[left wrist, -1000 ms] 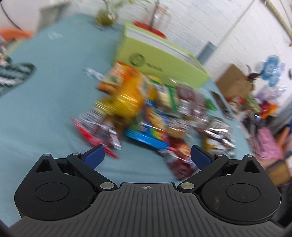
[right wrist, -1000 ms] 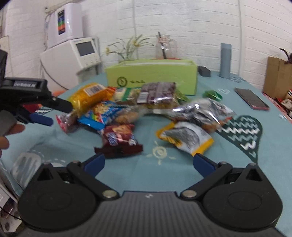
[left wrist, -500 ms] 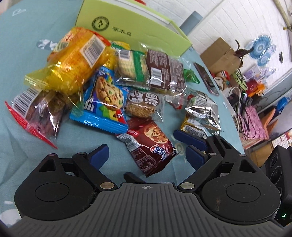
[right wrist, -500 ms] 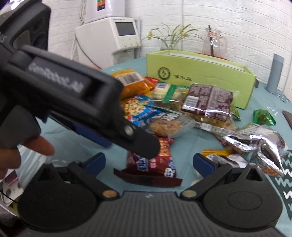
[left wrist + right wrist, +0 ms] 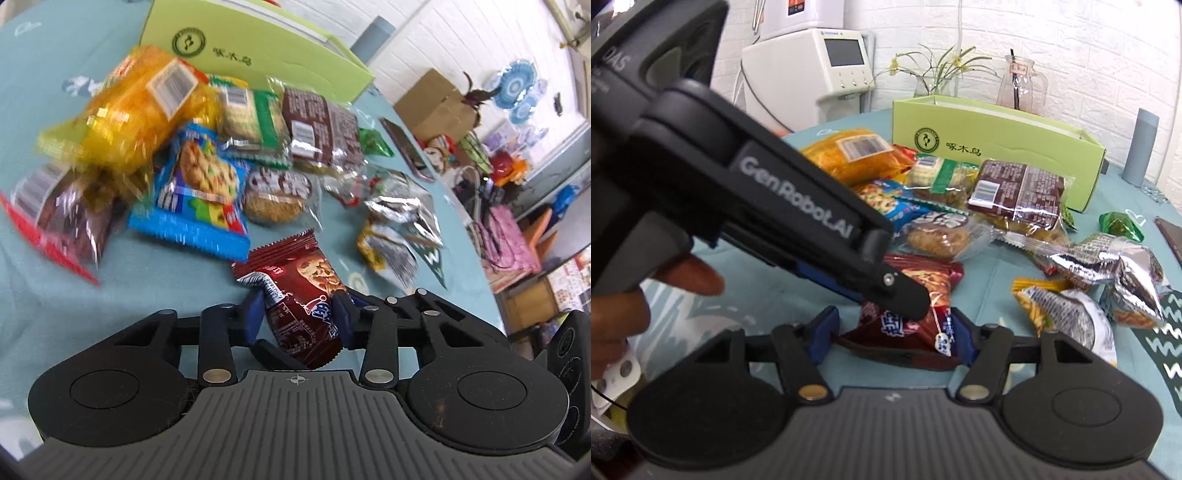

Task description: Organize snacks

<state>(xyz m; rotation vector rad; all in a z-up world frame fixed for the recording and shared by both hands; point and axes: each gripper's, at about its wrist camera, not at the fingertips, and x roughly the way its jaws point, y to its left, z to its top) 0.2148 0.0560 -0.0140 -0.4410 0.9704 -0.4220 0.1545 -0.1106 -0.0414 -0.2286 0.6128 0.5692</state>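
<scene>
Behind my working area I see a white-painted brick wall [image 5: 1052,33] in bright, even light. The counter [image 5: 1004,273] wears a teal cloth with white doodles and a dark zigzag heart. A white machine with a small screen [image 5: 812,70] stands by the wall, beside a glass vase of yellow flowers [image 5: 932,79] and a clear jug [image 5: 1019,83]. A grey cylinder [image 5: 1141,147] sits further along. Off the counter's edge are a cardboard box [image 5: 436,103], blue paper fans [image 5: 521,88] and a pink bag [image 5: 506,240].
</scene>
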